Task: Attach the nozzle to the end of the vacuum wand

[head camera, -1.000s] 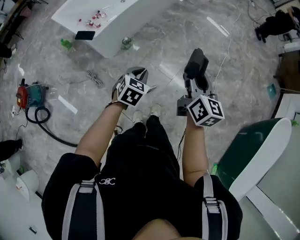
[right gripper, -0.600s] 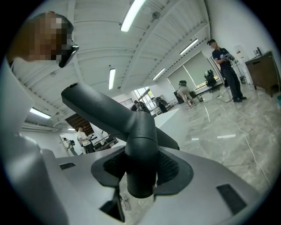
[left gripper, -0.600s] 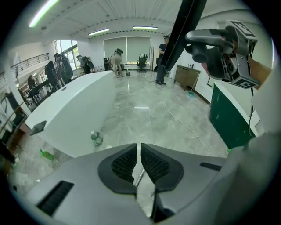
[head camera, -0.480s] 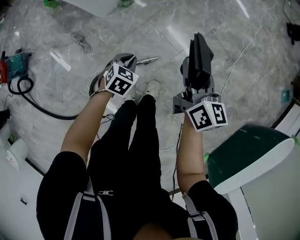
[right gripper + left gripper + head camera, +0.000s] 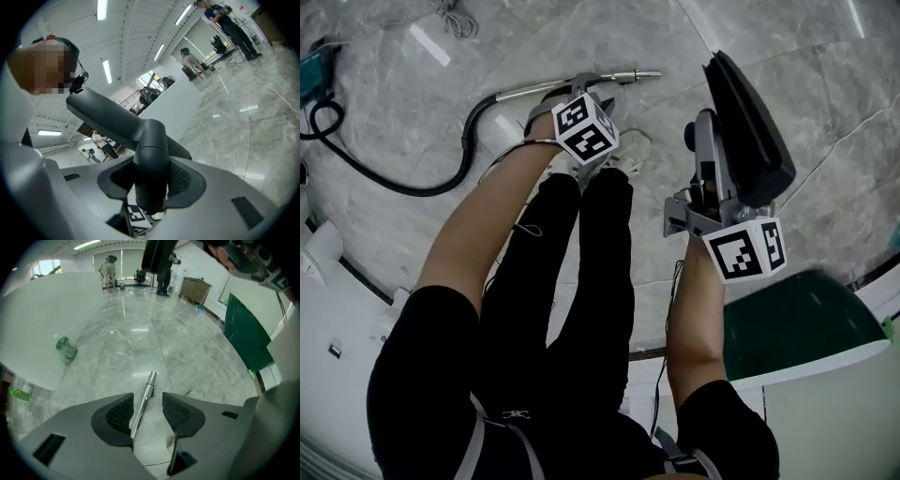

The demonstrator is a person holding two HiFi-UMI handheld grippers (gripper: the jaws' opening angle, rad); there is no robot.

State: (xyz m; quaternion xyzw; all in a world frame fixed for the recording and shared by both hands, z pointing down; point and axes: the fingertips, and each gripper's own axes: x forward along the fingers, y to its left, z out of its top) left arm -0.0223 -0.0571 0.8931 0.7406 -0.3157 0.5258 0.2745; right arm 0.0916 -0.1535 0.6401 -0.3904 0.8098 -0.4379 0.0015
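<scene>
1. The nozzle (image 5: 748,127) is a dark, flat floor head on a round neck. It is held up off the floor in the right claw (image 5: 151,180). The pads are clenched on the neck from both sides, and the head juts out past the claw's tips.
2. The wand (image 5: 623,75), a shiny metal tube, lies flat on the grey marble floor (image 5: 581,33). Its free end points to the right in the head view, well apart from the nozzle.
3. The left claw (image 5: 147,398) points steeply down just over the wand. Its jaws have just been opening and now stand released. The tube shows between the pads, with neither pressing on it.
4. From the wand's other end a black hose (image 5: 394,185) curves left toward a teal vacuum body (image 5: 317,61) at the picture's edge.
5. The person's shoes (image 5: 630,150) stand just beside the wand.
6. In the left gripper view a green bottle (image 5: 65,348) lies further off by a white tabletop (image 5: 42,319).
</scene>
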